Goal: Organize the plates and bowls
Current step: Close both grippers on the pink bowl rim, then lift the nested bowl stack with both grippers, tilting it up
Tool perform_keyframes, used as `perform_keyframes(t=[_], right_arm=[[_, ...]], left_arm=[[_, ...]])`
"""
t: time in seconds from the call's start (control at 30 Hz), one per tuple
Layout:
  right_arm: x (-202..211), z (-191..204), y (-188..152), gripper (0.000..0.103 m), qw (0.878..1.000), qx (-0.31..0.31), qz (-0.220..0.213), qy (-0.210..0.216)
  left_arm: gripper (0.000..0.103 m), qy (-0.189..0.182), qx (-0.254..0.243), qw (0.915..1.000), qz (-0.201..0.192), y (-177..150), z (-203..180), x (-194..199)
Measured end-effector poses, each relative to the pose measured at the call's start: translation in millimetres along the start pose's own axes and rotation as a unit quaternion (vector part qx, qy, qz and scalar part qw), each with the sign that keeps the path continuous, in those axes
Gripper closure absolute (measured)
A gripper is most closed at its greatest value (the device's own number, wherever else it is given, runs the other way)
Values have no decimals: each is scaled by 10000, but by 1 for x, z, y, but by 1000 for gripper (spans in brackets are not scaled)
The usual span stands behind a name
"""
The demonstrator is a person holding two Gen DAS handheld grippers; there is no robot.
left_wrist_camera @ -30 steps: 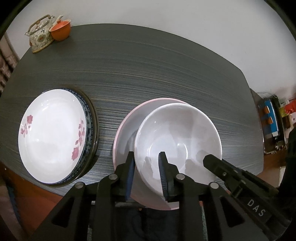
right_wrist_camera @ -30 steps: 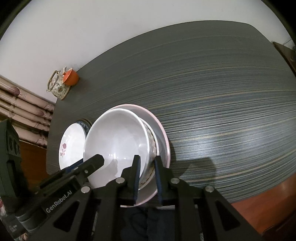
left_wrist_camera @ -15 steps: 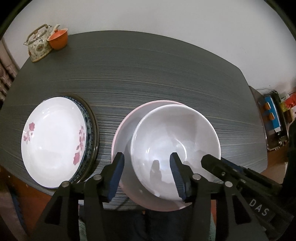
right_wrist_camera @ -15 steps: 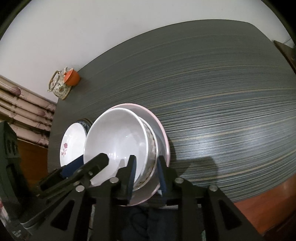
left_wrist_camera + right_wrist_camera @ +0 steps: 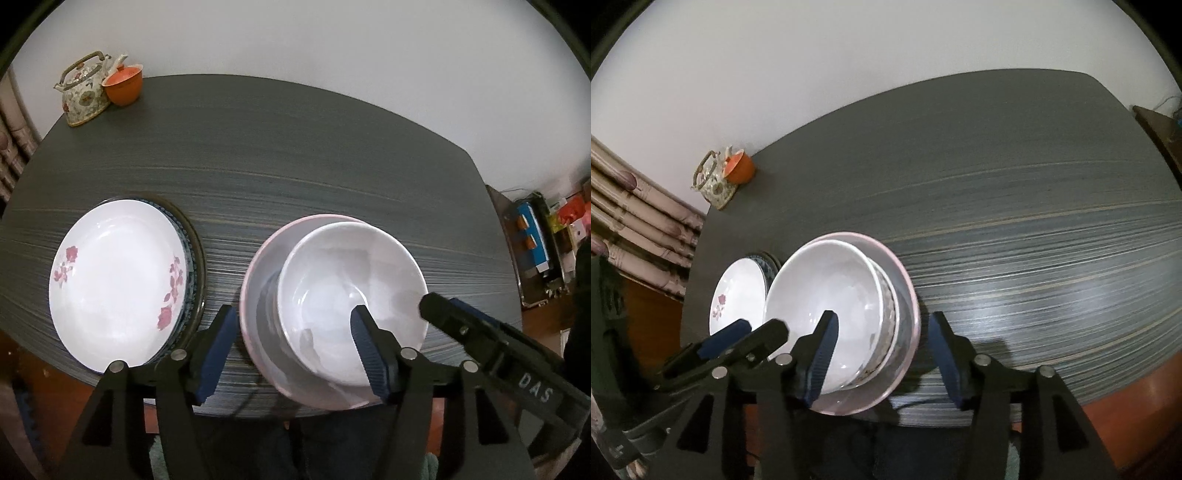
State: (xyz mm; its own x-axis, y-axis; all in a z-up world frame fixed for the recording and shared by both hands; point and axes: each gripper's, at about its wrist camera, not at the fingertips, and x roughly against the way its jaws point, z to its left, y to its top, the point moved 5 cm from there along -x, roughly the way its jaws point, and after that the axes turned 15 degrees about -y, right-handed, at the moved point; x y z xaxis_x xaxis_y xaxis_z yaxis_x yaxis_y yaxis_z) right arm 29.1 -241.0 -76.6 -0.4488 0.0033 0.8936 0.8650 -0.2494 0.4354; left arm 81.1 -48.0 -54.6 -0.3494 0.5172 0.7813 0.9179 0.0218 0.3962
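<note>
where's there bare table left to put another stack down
Bare: the wide stretch of table right of the pink plate, and the far middle between the teapot and the dishes. Crowded: the near edge, where the flowered plate stack, the white bowl and both opening grippers sit.

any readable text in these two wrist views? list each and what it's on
"DAS": white letters on the black body of the right tongs, seen in the left wrist view.
Packages on the shelf at the far right: print too small and blurred to read.
Plates, bowls, teapot: patterns only, no text.
</note>
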Motion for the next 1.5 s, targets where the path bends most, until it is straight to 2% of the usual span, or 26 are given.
perform_keyframes(t=[0.27,0.53,0.63,0.8,1.03,1.33,1.5], right_arm=[[20,-5,3,51,9993,178,-328,26],[17,-14,-1,51,9997,133,-226,29],[12,-19,-4,51,9999,35,-81,84],[2,-29,-6,51,9997,-153,179,65],[-12,-29,-8,51,9986,-174,493,59],[-31,-29,-12,51,9968,-178,774,-92],[-36,-29,-15,51,9964,-215,817,-110]], left_arm=[[37,-9,164,9997,-190,-1,16,22],[36,-57,603,9980,-193,-5,36,28],[36,-50,690,9975,-140,-5,39,27],[32,-277,980,9948,-73,-4,43,25],[32,-388,1053,9937,29,-1,44,17],[32,-384,1401,9893,118,1,58,6],[38,-422,1597,9862,140,0,66,1]])
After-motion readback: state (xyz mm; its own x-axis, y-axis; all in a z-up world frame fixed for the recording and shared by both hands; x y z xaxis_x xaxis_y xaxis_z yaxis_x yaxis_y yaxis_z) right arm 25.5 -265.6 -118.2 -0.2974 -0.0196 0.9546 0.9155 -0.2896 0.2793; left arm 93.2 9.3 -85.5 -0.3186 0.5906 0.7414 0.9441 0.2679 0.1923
